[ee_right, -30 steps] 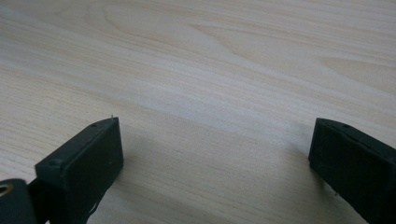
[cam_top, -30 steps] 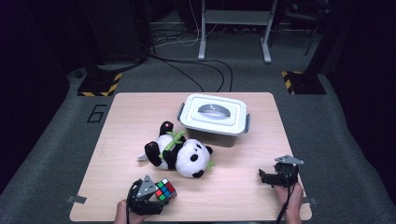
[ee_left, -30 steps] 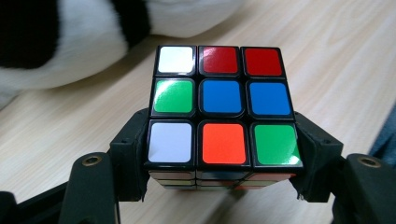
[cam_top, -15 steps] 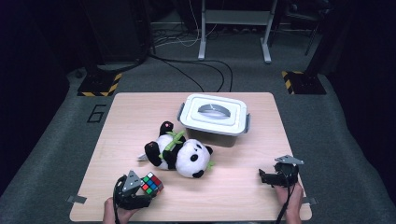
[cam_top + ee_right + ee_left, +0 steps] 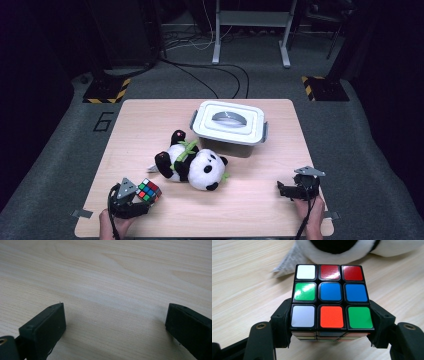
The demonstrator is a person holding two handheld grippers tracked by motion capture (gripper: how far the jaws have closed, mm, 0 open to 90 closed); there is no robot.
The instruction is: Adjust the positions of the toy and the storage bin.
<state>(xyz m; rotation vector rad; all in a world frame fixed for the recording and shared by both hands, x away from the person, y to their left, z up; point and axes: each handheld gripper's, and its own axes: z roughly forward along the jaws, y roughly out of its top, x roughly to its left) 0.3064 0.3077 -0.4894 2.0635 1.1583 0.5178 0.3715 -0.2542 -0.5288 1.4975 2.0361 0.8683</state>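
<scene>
I am working at a pale wood-grain table (image 5: 260,205) standing on grey carpet in a dark room, with cables and a metal frame on the floor beyond it.

Nearest me, at the table's near left corner, my left gripper (image 5: 131,201) has its black jaws clamped on the scrambled plastic puzzle cube with coloured stickers (image 5: 331,298). In the left gripper view the pads press both side faces of the cube's near layer, so most of the cube juts out past the jaws. I cannot tell whether it rests on the wood or hangs just above it. At the near right, my right gripper (image 5: 286,190) holds nothing; the right gripper view shows its jaws standing wide apart over bare table.

Just beyond the cube lies the black-and-white plush panda with a green scarf (image 5: 192,165), on its back near the table's middle, one pale foot close to the cube. Farther still sits the white lidded plastic storage box with a grey handle (image 5: 229,126), its lid on.

What worries me: the grip is shallow, so a quick swing or tilt could let the smooth cube pivot or slip out. If I carry it forward low, it may snag the panda's leg and drag the toy. And with the lid on, the box cannot take anything until my free gripper lifts it off.
</scene>
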